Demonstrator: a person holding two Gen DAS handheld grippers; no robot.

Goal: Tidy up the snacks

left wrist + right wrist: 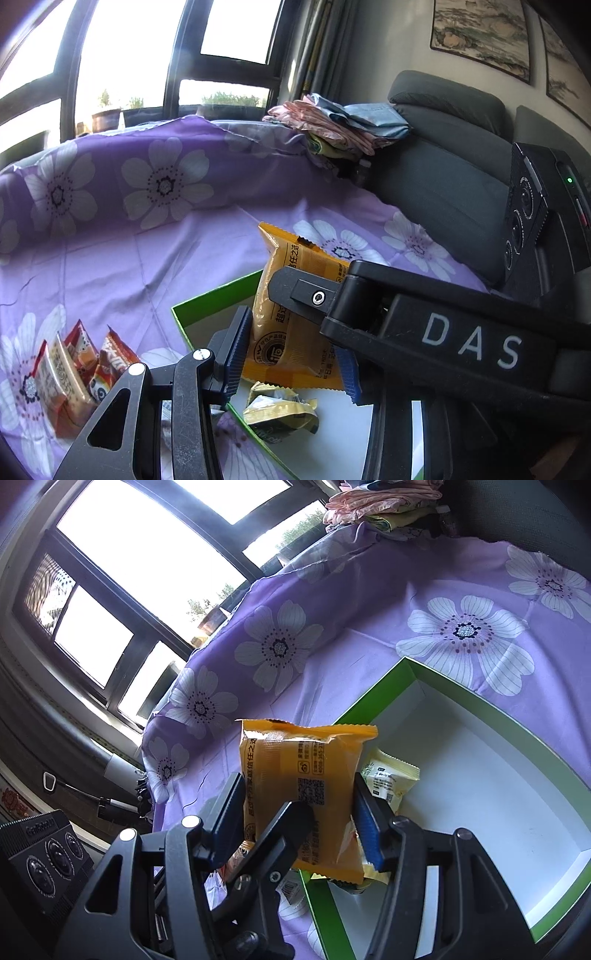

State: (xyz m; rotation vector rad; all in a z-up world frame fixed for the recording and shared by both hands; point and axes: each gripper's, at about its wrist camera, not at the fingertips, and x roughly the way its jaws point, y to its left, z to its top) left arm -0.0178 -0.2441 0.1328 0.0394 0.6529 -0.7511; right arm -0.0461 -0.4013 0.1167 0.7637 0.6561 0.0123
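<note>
Left to right: loose red snack sachets [74,369] on the purple floral cloth [147,258]; both the left gripper [291,354] and right gripper [299,812] clenched on one orange foil snack packet [299,775], hanging above the green-rimmed white box [480,794]. It should be lowered flat beside the pale yellow sachet [388,779] before either lets go.

Both wrist cams close, angled down; share orange packet [291,325].

Purple floral sheet [155,254] w/ folded laundry [343,125] (by grey sofa [454,155]).
</note>
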